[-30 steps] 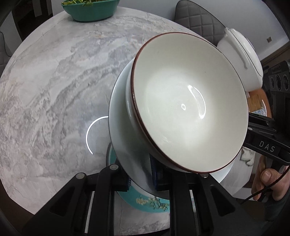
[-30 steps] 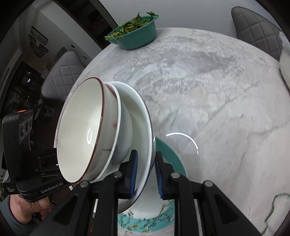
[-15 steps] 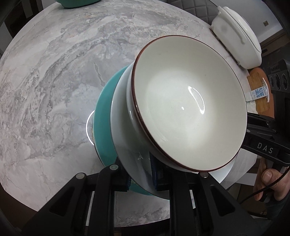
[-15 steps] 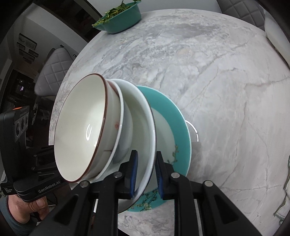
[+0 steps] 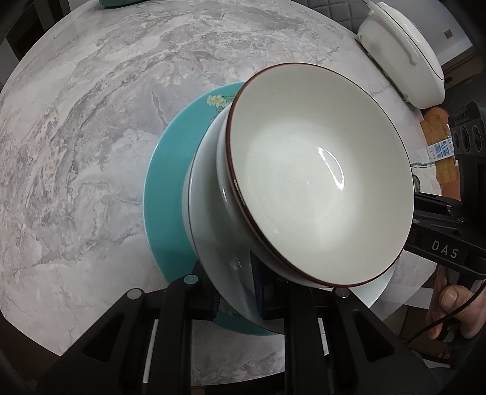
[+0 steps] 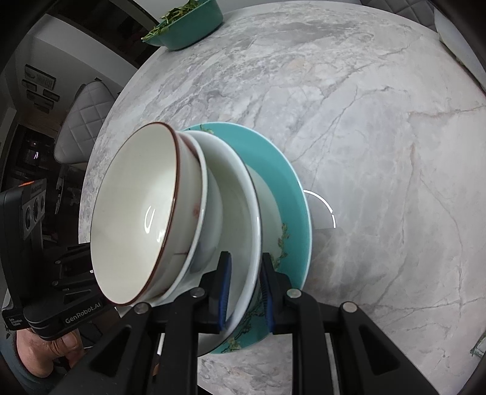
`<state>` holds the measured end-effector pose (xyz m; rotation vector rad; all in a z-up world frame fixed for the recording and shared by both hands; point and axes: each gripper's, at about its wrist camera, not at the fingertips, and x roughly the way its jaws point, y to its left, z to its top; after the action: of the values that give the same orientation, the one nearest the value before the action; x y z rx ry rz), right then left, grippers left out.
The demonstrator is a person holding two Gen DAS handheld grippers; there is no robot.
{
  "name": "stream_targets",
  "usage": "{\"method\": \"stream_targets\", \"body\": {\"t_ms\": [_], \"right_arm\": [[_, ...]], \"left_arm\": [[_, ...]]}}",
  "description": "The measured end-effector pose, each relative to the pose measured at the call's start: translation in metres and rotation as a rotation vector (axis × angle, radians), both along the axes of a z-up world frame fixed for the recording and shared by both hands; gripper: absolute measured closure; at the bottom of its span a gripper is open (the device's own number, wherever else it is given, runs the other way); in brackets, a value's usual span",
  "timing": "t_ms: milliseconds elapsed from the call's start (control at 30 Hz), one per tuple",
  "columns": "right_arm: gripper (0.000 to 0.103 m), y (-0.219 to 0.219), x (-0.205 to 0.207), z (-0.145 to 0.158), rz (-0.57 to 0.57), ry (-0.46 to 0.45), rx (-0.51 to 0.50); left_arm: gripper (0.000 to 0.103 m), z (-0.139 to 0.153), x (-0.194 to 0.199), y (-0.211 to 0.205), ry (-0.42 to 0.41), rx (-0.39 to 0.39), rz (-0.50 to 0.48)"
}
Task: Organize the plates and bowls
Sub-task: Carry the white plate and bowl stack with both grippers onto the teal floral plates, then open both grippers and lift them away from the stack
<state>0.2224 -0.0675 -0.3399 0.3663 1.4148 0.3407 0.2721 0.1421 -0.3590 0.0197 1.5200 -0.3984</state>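
A cream bowl with a brown rim (image 5: pixel 319 188) (image 6: pixel 136 212) is nested in a white bowl (image 6: pixel 199 194), and both sit on a white plate (image 5: pixel 212 231) (image 6: pixel 240 218). My left gripper (image 5: pixel 234 288) and my right gripper (image 6: pixel 244 288) are each shut on opposite edges of the white plate. The stack is just above or on a teal flowered plate (image 5: pixel 170 170) (image 6: pixel 282 170) lying on the marble table (image 5: pixel 91 121); I cannot tell if they touch.
A teal bowl of greens (image 6: pixel 185 24) stands at the table's far edge. A white lidded dish (image 5: pixel 404 51) sits at the far right edge, with a wooden board (image 5: pixel 437 142) beside it. Grey quilted chairs (image 6: pixel 85 121) surround the table.
Both grippers carried the white plate with its bowls over the teal plate and lower toward it. More of the teal plate now shows behind the stack.
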Motion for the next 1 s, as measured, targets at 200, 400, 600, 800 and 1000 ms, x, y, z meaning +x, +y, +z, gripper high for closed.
{"method": "stream_targets", "body": {"t_ms": [200, 400, 600, 800, 1000], "right_arm": [[0.082, 0.002, 0.002, -0.003, 0.016, 0.009, -0.003], [0.082, 0.003, 0.004, -0.006, 0.017, 0.009, -0.001], [0.068, 0.002, 0.002, 0.0, 0.021, 0.006, -0.017], [0.057, -0.005, -0.003, 0.016, 0.004, -0.014, -0.048], [0.048, -0.011, -0.011, 0.035, -0.025, -0.042, -0.07]], "left_arm": [[0.088, -0.005, 0.01, -0.005, -0.015, 0.03, -0.011], [0.087, -0.008, 0.011, -0.008, -0.042, 0.039, -0.007], [0.063, -0.004, 0.006, 0.002, -0.058, 0.014, 0.017], [0.043, 0.015, -0.004, 0.008, -0.092, 0.013, 0.002], [0.03, 0.038, -0.011, 0.016, -0.128, 0.01, 0.014]]}}
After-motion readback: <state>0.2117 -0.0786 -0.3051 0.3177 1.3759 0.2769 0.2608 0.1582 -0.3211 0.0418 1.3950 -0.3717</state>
